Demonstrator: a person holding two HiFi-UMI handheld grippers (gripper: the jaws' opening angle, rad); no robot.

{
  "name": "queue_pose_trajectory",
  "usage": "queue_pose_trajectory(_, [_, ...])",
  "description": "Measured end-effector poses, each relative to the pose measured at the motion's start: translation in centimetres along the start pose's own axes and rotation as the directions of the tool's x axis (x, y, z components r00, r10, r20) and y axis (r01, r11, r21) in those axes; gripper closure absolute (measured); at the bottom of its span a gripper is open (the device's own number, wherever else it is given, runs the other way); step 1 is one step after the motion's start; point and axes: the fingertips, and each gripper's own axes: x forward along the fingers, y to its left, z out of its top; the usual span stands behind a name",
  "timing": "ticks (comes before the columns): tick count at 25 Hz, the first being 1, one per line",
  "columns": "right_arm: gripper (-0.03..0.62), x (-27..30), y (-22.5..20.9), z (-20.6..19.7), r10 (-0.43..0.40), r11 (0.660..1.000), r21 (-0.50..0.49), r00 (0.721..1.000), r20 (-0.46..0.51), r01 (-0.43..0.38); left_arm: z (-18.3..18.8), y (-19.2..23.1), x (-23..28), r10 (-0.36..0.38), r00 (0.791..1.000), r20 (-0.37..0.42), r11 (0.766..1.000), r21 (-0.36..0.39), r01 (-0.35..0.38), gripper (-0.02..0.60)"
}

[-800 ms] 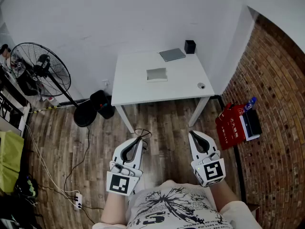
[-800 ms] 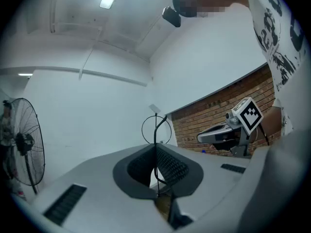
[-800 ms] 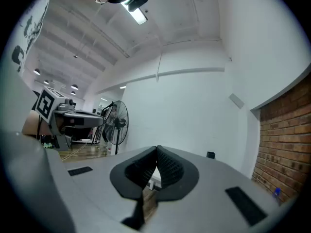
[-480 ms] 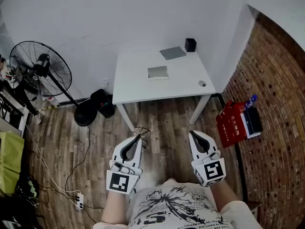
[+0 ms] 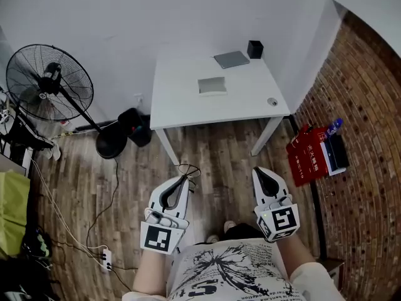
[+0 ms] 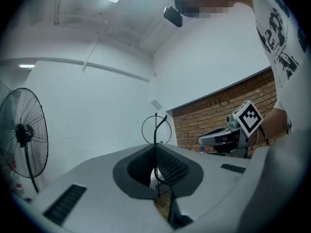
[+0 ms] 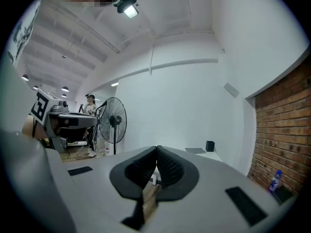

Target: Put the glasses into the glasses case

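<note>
My left gripper [image 5: 185, 179] is shut on thin wire-framed glasses [image 5: 188, 170]; one round lens rim [image 6: 156, 129] sticks up past the pinched pads [image 6: 167, 164]. My right gripper [image 5: 260, 172] is shut with nothing in it, its pads [image 7: 167, 165] meeting at the tip. Both hang side by side over the wooden floor, well short of the white table [image 5: 182, 108]. A pale rectangular glasses case [image 5: 212, 85] lies near the table's middle.
On the table's far edge lie a flat grey pad [image 5: 231, 59] and a black cube [image 5: 254, 49], with a small round thing [image 5: 272, 101] near its right edge. A standing fan [image 5: 47, 83] is at left, cables [image 5: 69, 227] cross the floor, red boxes [image 5: 306, 158] sit by the brick wall.
The head view has shifted a little, so the table sits slightly further right and higher. Both grippers keep their places and the left still holds the glasses.
</note>
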Motion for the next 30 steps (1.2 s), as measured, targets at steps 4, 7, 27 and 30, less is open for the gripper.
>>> queue_pose_trajectory(4, [0.579,2.3,-0.3,-0.9,0.013,1.0,-0.006,1.0,-0.022,-0.013,-1.1,1.5,1.5,0.01,1.0,-0.016,1.0,-0.008,-0.01,0.566])
queue_pose_trajectory(7, [0.58,4.7,-1.3,-1.7,0.032,0.999,-0.007,0.999,-0.031,-0.032,-2.2,2.7,3.4,0.03,0.999,-0.033,1.0,-0.005,-0.03,0.565])
queue_pose_trajectory(27, [0.579,28.0,-20.7,1.3,0.202,0.972,-0.118,0.979,-0.007,-0.202,-4.1,9.1,32.4,0.121,0.992,-0.039,0.991,0.059,-0.119,0.565])
queue_pose_trajectory(30, [0.579,30.1,-22.1,0.9,0.218,0.971,-0.099,0.976,-0.009,-0.218,-5.0,10.1,34.8,0.128,0.99,-0.057,0.991,0.054,-0.125,0.565])
